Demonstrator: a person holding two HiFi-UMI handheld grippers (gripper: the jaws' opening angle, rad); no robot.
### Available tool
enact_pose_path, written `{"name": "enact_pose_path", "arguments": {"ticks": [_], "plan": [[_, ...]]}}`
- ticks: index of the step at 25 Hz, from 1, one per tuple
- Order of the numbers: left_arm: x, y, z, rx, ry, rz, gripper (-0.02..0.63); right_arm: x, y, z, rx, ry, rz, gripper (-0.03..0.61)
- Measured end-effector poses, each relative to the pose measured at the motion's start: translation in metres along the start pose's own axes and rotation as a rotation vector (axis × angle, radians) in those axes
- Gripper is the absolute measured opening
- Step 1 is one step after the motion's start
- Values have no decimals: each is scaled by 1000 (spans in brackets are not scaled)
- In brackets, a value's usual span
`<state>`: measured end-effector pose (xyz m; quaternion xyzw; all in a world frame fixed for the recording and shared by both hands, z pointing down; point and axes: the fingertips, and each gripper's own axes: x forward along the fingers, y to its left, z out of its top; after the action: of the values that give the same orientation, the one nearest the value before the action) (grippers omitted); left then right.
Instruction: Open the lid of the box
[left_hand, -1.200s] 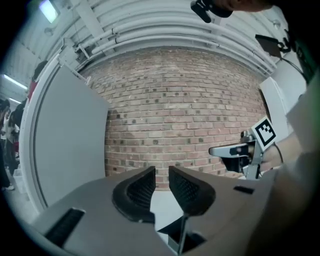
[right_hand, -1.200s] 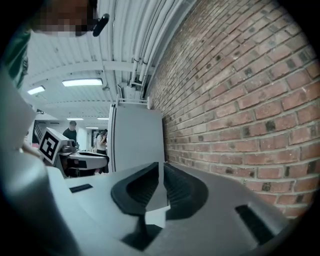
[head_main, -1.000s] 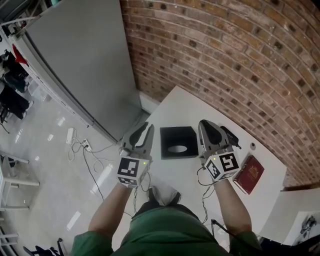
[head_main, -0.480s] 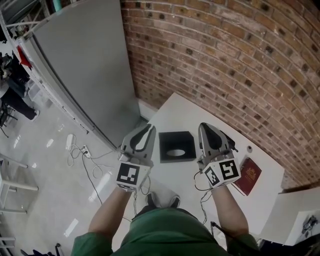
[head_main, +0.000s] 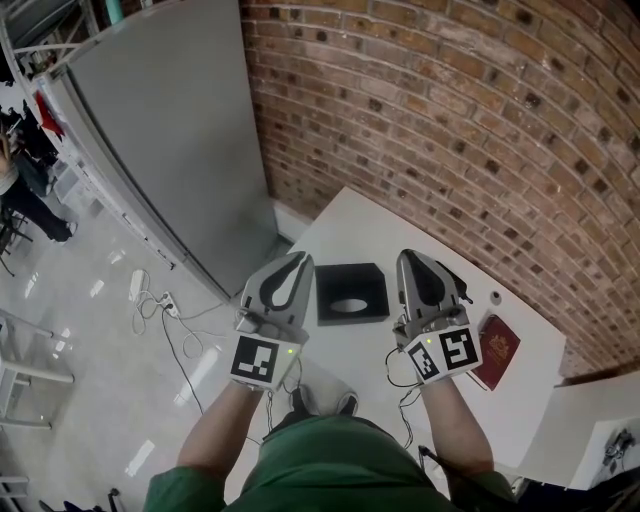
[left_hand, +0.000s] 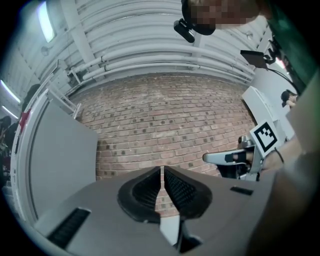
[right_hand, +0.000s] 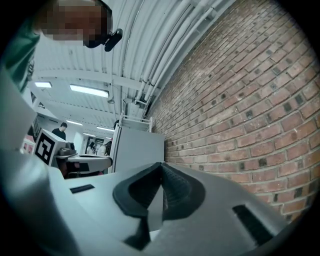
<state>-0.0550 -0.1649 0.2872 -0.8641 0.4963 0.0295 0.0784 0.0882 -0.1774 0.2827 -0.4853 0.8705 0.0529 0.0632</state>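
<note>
Head view: the black box (head_main: 352, 293) sits on the white table (head_main: 350, 215), seen between both grippers. The left gripper (head_main: 298, 262) has just been closing, jaws nearly together and empty. The right gripper (head_main: 413, 260) is fully closed and empty.

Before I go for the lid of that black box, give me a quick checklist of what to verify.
1. Black box on the table, seen between both grippers: ok.
2. Left gripper open to grip: not ok; its jaws have just been closing and stand together, empty.
3. Right gripper open: not ok; shut, empty.
4. Grippers aimed at the box: not ok; both gripper views show the brick wall, not the box.
5. Where the box opens: cannot tell.
6. Red booklet apart from the box: ok.
</note>
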Motion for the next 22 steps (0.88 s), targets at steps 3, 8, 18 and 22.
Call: {"name": "enact_pose_path", "arguments": {"ticks": [3, 8, 18, 22], "plan": [[-1, -1, -1, -3, 4, -2, 23, -1, 2, 0, 1, 1, 3, 5], [-2, -1, -3, -4, 7, 1, 20, -3, 4, -1, -8, 4, 4, 5], [-3, 0, -3, -19, 5, -5, 11, -3, 5, -2, -40, 6, 2, 3], [-2, 0, -4, -25, 2, -14, 8, -2, 4, -3, -43, 7, 0, 3]]}}
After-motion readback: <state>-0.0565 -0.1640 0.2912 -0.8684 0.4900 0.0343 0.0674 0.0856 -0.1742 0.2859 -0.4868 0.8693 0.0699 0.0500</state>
